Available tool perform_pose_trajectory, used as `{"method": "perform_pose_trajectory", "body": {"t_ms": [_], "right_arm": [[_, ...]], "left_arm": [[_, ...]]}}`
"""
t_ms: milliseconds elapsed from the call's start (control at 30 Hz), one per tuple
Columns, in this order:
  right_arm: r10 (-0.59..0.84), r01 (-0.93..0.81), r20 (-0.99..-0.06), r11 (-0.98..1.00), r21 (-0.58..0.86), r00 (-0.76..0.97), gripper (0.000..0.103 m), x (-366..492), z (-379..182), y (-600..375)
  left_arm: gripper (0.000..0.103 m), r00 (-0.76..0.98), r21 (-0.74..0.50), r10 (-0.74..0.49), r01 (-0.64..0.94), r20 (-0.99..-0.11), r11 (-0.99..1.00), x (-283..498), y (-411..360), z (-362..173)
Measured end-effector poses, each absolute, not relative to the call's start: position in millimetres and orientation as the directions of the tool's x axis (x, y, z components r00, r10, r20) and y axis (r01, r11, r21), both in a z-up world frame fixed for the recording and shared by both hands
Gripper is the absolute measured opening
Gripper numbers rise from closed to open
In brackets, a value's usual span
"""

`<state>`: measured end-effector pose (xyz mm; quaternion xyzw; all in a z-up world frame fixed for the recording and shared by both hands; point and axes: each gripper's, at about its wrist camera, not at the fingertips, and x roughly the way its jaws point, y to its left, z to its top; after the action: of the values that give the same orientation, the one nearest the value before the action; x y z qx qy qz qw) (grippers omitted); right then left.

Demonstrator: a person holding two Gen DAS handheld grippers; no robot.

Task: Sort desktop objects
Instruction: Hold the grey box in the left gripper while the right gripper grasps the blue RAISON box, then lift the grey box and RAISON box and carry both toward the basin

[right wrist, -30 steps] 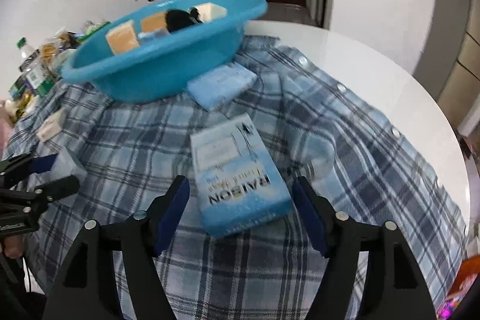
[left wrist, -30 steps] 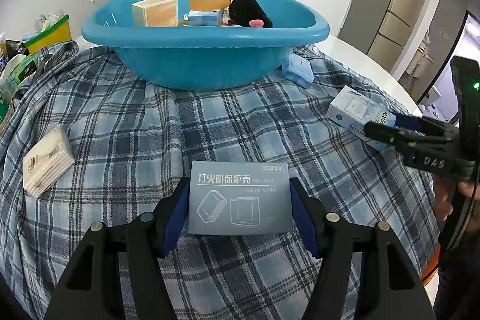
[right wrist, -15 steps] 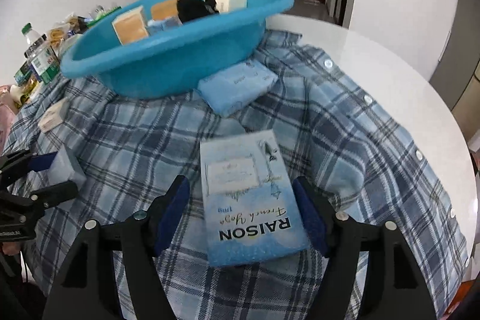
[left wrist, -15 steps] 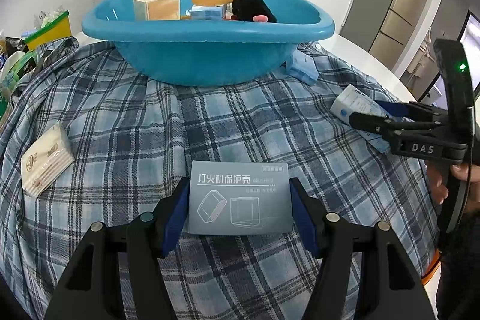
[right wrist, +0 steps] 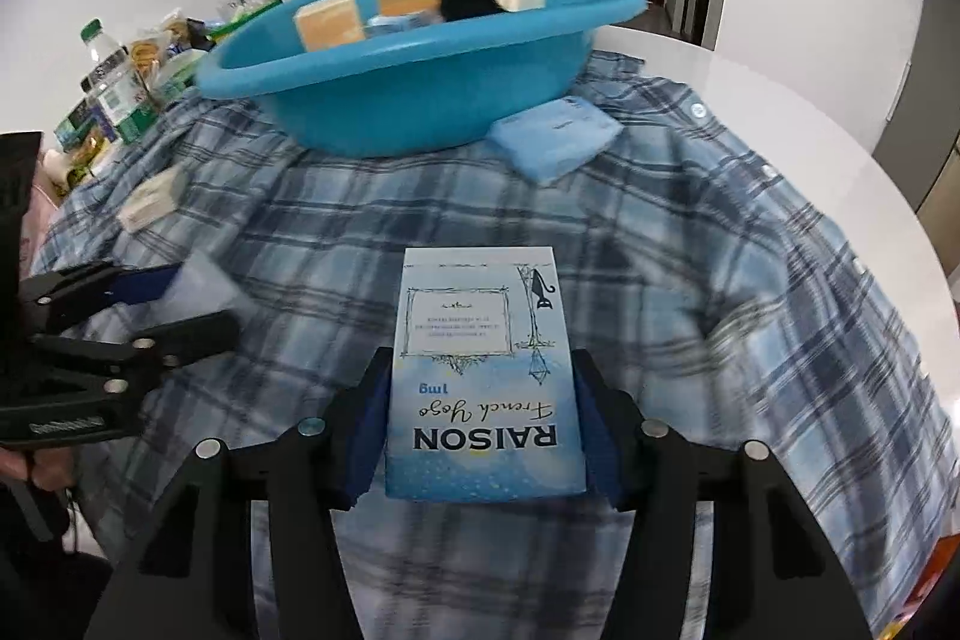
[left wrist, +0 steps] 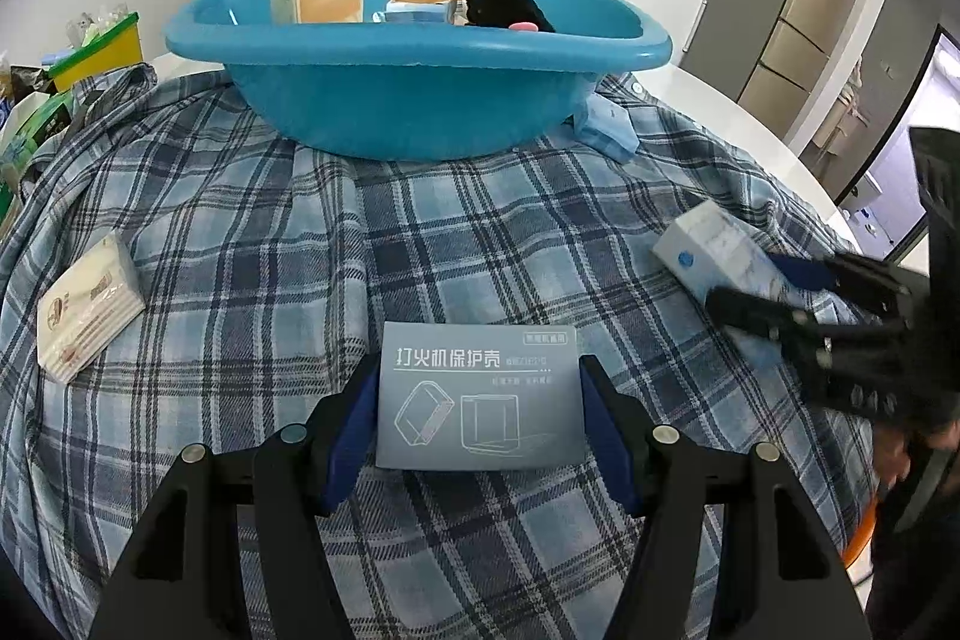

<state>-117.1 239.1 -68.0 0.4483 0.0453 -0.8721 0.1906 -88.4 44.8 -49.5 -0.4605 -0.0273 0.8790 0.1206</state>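
Boxes fill both claws above the plaid cloth (left wrist: 252,232): the left gripper (left wrist: 480,412) is clamped on a grey lighter-case box (left wrist: 480,397), the right gripper (right wrist: 483,418) on a blue RAISON box (right wrist: 483,376). Ahead of each stands the blue basin (left wrist: 414,100), already holding several items. Carrying both level, clearing the rim before letting go, looks the sound course.

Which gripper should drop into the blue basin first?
Marginal, probably left. The left gripper holds the grey box squarely facing the blue basin; the right gripper, gripping the RAISON box, sits off to the side.
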Motion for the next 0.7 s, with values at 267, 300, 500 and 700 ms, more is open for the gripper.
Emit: {"method": "perform_pose_trajectory", "body": {"t_ms": [267, 300, 500, 700], "right_arm": [[-0.252, 0.286, -0.784, -0.953, 0.099, -0.567, 0.056, -95.1, -71.5, 207.9], [-0.240, 0.282, -0.794, -0.955, 0.091, -0.559, 0.056, -94.7, -74.9, 204.9], [-0.214, 0.266, -0.805, -0.961, 0.072, -0.554, 0.056, -95.9, -85.2, 199.5], [-0.205, 0.263, -0.798, -0.963, 0.060, -0.567, 0.059, -102.5, -86.2, 199.7]], "left_arm": [[0.066, -0.565, -0.161, 0.215, -0.143, -0.797, -0.976, -80.7, 33.4, -50.4], [0.066, -0.568, -0.159, 0.210, -0.139, -0.796, -0.977, -79.6, 32.2, -50.4], [0.066, -0.578, -0.142, 0.177, -0.106, -0.797, -0.984, -73.9, 26.1, -53.1], [0.066, -0.577, -0.148, 0.179, -0.101, -0.797, -0.984, -74.3, 24.1, -53.4]]}}
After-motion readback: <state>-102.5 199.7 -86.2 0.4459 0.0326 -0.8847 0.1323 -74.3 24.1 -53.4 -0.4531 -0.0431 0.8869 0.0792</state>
